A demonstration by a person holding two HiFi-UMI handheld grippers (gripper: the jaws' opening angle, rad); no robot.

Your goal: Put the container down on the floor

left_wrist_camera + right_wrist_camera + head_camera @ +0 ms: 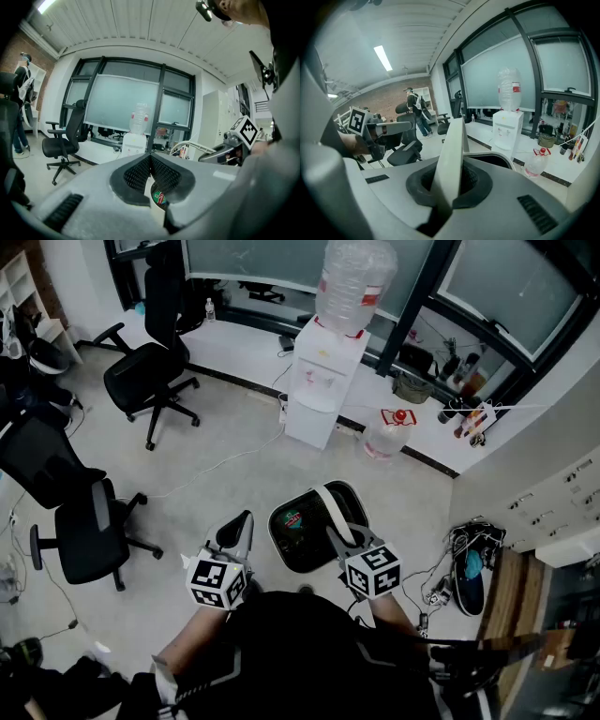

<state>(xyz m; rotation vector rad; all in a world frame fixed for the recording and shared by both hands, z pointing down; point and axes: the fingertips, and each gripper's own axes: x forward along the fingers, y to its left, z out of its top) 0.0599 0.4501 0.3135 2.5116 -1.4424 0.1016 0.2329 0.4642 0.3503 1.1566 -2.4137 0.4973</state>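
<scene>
Left gripper (pixel 150 158): jaws closed, pads together, nothing in them, lower left of centre in head view. Container (pixel 314 545): lower centre, over the floor (pixel 225 474), can't tell if it touches down. Right gripper (pixel 337 540): jaws clamped tight on the container's white handle (pixel 452 140), just right of it.

Container (pixel 314 554): near rim and base hidden behind right hand-held gripper (pixel 337 535) and person's body (pixel 309 652). Red-green label (pixel 293 519) inside too small to read. Water bottle (pixel 354 282): top cut by upper edge. Left hand-held gripper (pixel 246 519): jaws together, contact with container rim unclear. Bottles on sill (pixel 459 413) too small to identify.
</scene>
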